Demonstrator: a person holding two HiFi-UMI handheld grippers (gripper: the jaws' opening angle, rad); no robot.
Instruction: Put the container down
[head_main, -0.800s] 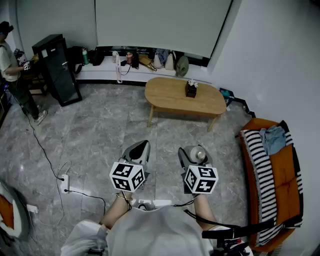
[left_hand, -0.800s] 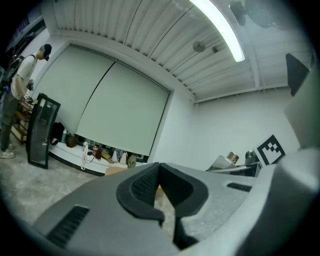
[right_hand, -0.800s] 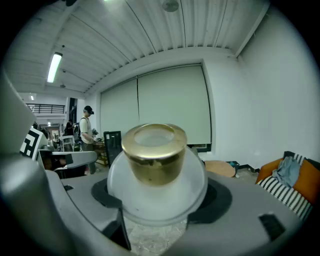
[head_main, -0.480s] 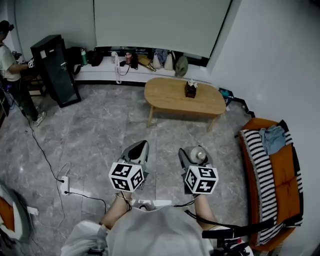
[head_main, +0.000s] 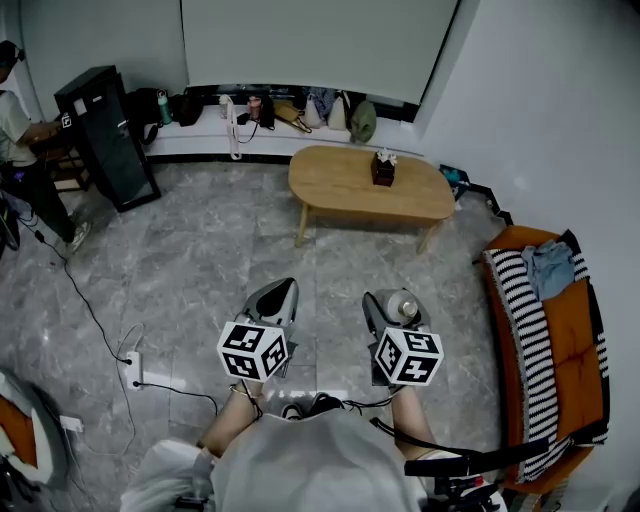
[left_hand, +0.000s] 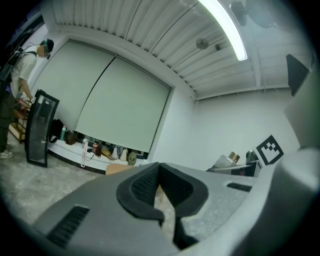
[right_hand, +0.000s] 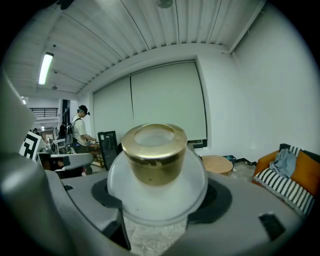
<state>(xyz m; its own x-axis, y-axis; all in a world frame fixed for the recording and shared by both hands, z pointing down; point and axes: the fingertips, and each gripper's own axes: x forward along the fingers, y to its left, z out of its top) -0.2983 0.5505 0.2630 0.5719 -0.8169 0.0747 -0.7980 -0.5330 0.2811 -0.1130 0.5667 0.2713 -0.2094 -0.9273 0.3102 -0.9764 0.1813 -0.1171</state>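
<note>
A frosted white container (right_hand: 157, 187) with a gold cap (right_hand: 154, 152) sits between the jaws of my right gripper (right_hand: 159, 200), which is shut on its wide body; in the head view the container (head_main: 402, 308) shows at the tip of the right gripper (head_main: 396, 322), held above the floor. To its left my left gripper (head_main: 273, 303) is held at the same height. In the left gripper view its dark pads (left_hand: 145, 190) meet with nothing between them, so the left gripper (left_hand: 162, 192) is shut. The oval wooden table (head_main: 365, 186) stands ahead, well beyond both grippers.
A small dark box (head_main: 383, 170) stands on the table. An orange sofa (head_main: 555, 350) with a striped cover lines the right wall. A black cabinet (head_main: 100, 135) and a person (head_main: 20, 150) are at the far left. Cables and a power strip (head_main: 130, 368) lie on the grey floor.
The view has shifted slightly; both grippers stay almost where they were, the right one a touch lower and further right, the container still held.
</note>
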